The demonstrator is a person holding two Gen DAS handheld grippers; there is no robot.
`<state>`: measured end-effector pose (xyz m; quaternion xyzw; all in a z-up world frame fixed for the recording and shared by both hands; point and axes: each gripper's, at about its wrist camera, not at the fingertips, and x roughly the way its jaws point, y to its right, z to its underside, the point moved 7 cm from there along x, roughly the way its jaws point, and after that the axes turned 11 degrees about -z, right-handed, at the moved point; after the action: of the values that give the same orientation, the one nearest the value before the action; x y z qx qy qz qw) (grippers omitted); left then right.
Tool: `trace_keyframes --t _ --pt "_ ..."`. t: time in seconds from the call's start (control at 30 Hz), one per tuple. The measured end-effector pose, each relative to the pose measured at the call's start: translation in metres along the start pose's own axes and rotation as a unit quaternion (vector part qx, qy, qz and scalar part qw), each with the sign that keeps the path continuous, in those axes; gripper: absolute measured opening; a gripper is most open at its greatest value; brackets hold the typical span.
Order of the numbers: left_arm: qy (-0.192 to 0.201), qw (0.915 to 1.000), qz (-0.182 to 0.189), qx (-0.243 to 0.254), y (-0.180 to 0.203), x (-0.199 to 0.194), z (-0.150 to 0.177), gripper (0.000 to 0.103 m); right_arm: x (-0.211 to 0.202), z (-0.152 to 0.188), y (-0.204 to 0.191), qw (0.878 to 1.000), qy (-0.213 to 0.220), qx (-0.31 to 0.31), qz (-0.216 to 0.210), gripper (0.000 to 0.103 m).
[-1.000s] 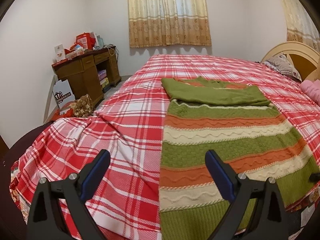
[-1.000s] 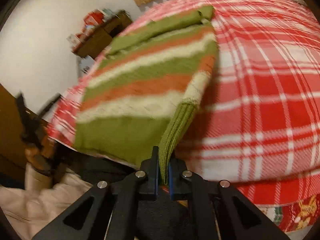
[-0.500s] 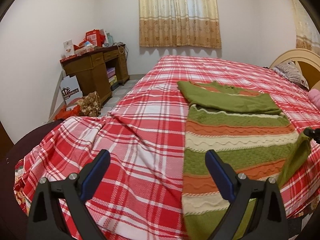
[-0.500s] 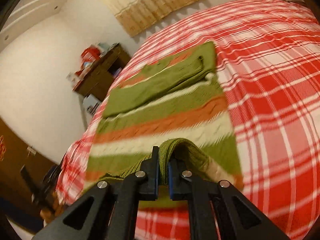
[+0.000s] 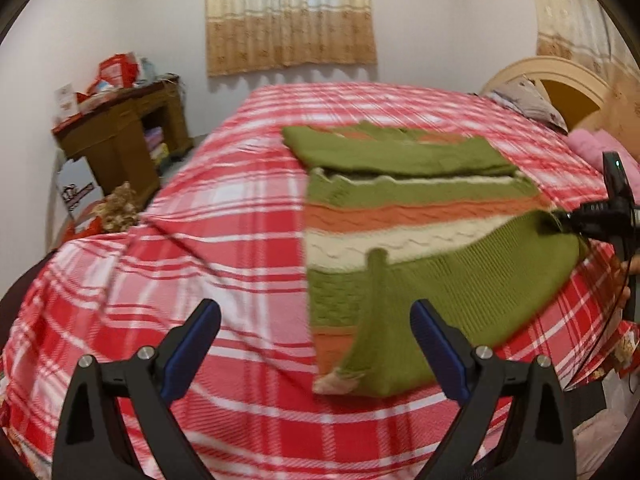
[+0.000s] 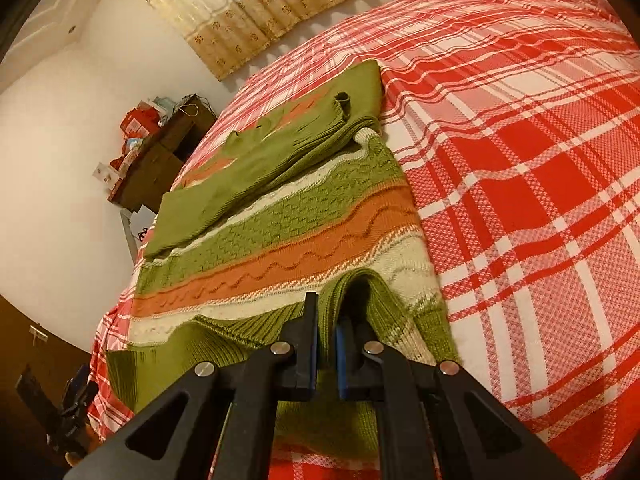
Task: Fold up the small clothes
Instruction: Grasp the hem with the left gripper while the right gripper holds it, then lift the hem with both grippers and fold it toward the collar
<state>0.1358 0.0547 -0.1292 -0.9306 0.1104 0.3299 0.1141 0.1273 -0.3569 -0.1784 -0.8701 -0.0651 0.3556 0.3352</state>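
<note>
Sweater (image 5: 404, 216), striped green, orange and cream, lies on the red plaid bed (image 5: 224, 208), its sleeves already laid across the top. The right gripper (image 6: 327, 344) is clenched on the ribbed hem, probably to carry it up over the body, while the left gripper (image 5: 316, 344) hovers released. No writing is readable.

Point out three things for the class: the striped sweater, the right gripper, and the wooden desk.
striped sweater (image 6: 288, 236), right wrist view, on its orange band.
right gripper (image 6: 327, 344), right wrist view, between its jaws, shut on the green hem.
wooden desk (image 5: 120, 136), left wrist view, on its front.
</note>
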Motion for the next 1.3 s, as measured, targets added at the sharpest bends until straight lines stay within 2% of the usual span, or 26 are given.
trace_keyframes --t 0.07,0.1,0.13,0.17,0.23,0.27,0.3,0.33,0.43,0.53,0.6,0.63,0.67,0.73,0.77,0.83,0.9,0.93,1.0,1.07,1.2,1.23,1.3 --pt "-0.008 0.9998 0.017 -0.008 0.007 0.007 -0.001 0.097 0.000 0.001 -0.001 1.000 0.002 0.002 -0.001 0.006" --pt "-0.016 0.9993 0.028 -0.017 0.011 0.012 -0.002 0.092 0.000 0.002 -0.002 1.000 0.003 0.000 0.000 0.006" --pt "-0.025 0.9987 0.039 -0.023 0.015 0.016 -0.002 0.082 0.000 0.003 -0.003 1.000 0.003 -0.004 0.002 0.006" --pt "-0.034 0.9977 0.052 -0.026 0.018 0.020 -0.002 0.075 0.001 0.004 -0.002 1.000 0.003 -0.006 0.002 0.006" --pt "-0.049 0.9960 0.070 -0.029 0.026 0.027 0.000 0.051 0.001 0.004 -0.003 1.000 0.003 -0.006 0.001 0.006" --pt "-0.059 0.9953 0.072 -0.027 0.029 0.032 0.003 0.043 0.001 0.004 -0.003 1.000 0.002 -0.007 0.001 0.007" --pt "-0.074 0.9944 0.072 -0.025 0.031 0.038 0.007 0.029 0.000 0.004 -0.003 1.000 0.002 -0.007 0.000 0.007" --pt "-0.086 0.9935 0.071 -0.025 0.033 0.042 0.011 0.021 0.000 0.005 -0.003 1.000 0.000 -0.007 -0.002 0.007" --pt "-0.080 0.9923 0.084 -0.044 0.031 0.040 0.016 0.015 -0.001 0.004 0.000 1.000 -0.002 0.006 -0.016 0.009" --pt "-0.083 0.9924 0.080 -0.042 0.030 0.036 0.017 0.015 -0.007 -0.001 -0.001 0.998 -0.004 0.035 -0.048 0.011" --pt "-0.082 0.9929 0.077 -0.039 0.030 0.034 0.018 0.015 -0.024 -0.011 -0.011 0.992 0.021 0.052 -0.117 0.013" --pt "-0.083 0.9928 0.077 -0.039 0.030 0.033 0.018 0.015 -0.034 -0.016 -0.015 0.988 0.034 0.057 -0.142 0.025" --pt "-0.084 0.9928 0.076 -0.040 0.031 0.033 0.018 0.015 -0.044 -0.020 -0.017 0.986 0.047 0.057 -0.152 0.052" --pt "-0.086 0.9926 0.077 -0.040 0.031 0.035 0.016 0.015 -0.073 -0.032 -0.021 0.983 0.102 0.038 -0.149 0.085" --pt "-0.087 0.9925 0.077 -0.039 0.032 0.037 0.014 0.015 -0.085 -0.037 -0.023 0.982 0.124 0.021 -0.139 0.086" --pt "-0.088 0.9922 0.079 -0.039 0.031 0.038 0.013 0.015 -0.099 -0.040 -0.025 0.984 0.140 -0.015 -0.110 0.086" --pt "-0.088 0.9920 0.082 -0.037 0.032 0.039 0.013 0.016 -0.099 -0.037 -0.030 0.987 0.130 -0.064 -0.071 0.086" --pt "-0.086 0.9924 0.082 -0.035 0.033 0.040 0.012 0.017 -0.094 -0.035 -0.032 0.988 0.119 -0.082 -0.059 0.086" --pt "-0.082 0.9930 0.080 -0.029 0.035 0.040 0.012 0.019 -0.070 -0.025 -0.040 0.988 0.070 -0.134 -0.022 0.086" --pt "-0.082 0.9928 0.082 -0.030 0.036 0.041 0.011 0.024 -0.043 -0.015 -0.045 0.983 0.028 -0.180 0.012 0.086" --pt "-0.089 0.9885 0.114 -0.043 0.041 0.041 0.009 0.051 0.002 0.004 -0.042 0.966 -0.030 -0.250 0.057 0.081" --pt "-0.088 0.9890 0.113 -0.037 0.043 0.040 0.009 0.052 0.011 0.006 -0.039 0.962 -0.042 -0.261 0.073 0.079" --pt "-0.080 0.9924 0.092 -0.018 0.046 0.039 0.010 0.050 0.025 0.013 -0.032 0.957 -0.070 -0.270 0.082 0.066"
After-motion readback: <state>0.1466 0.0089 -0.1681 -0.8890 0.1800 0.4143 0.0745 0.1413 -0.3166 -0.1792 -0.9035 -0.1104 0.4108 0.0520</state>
